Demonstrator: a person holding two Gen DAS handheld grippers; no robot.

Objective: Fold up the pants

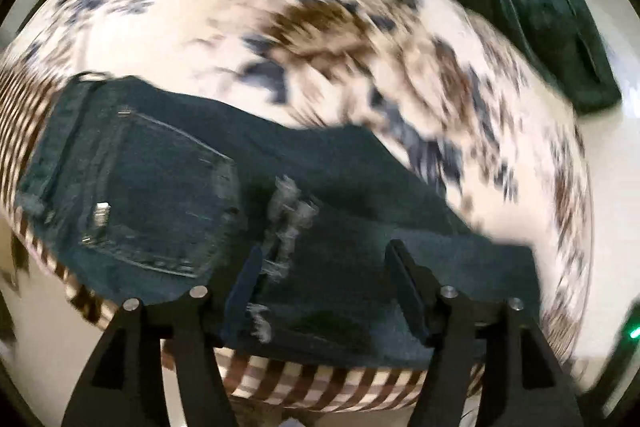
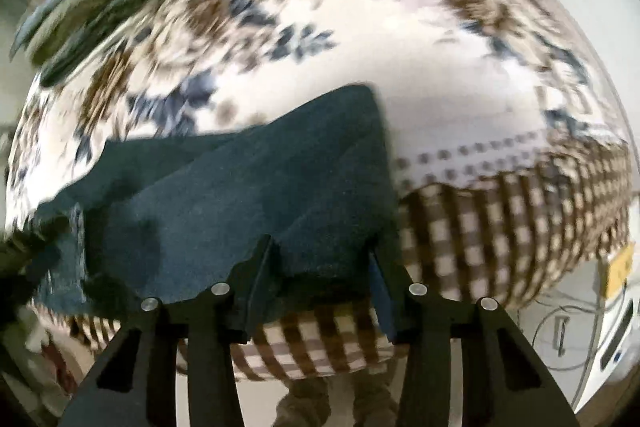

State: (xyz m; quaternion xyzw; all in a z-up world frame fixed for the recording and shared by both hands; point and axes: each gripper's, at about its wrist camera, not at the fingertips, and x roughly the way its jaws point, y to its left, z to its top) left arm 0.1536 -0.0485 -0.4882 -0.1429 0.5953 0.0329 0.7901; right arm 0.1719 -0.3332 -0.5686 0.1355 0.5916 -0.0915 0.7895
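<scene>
Your left gripper [image 1: 324, 287] and right gripper [image 2: 320, 279] are both hanging with jaws parted over the jeans [image 1: 168, 179], gripping nothing. The jeans are lying folded along the near edge of the floral tablecloth [image 2: 360, 27]. Denim is likely handling heavy and limp; pinch thick folded edges. No containers are showing.

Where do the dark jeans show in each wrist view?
Left wrist view: jeans span lower left to lower centre, back pocket at left, frayed rip in the middle.
Right wrist view: jeans fill the lower left and centre, plain denim only.
Shared landmark: the brown checked border of the flowered cloth.
</scene>
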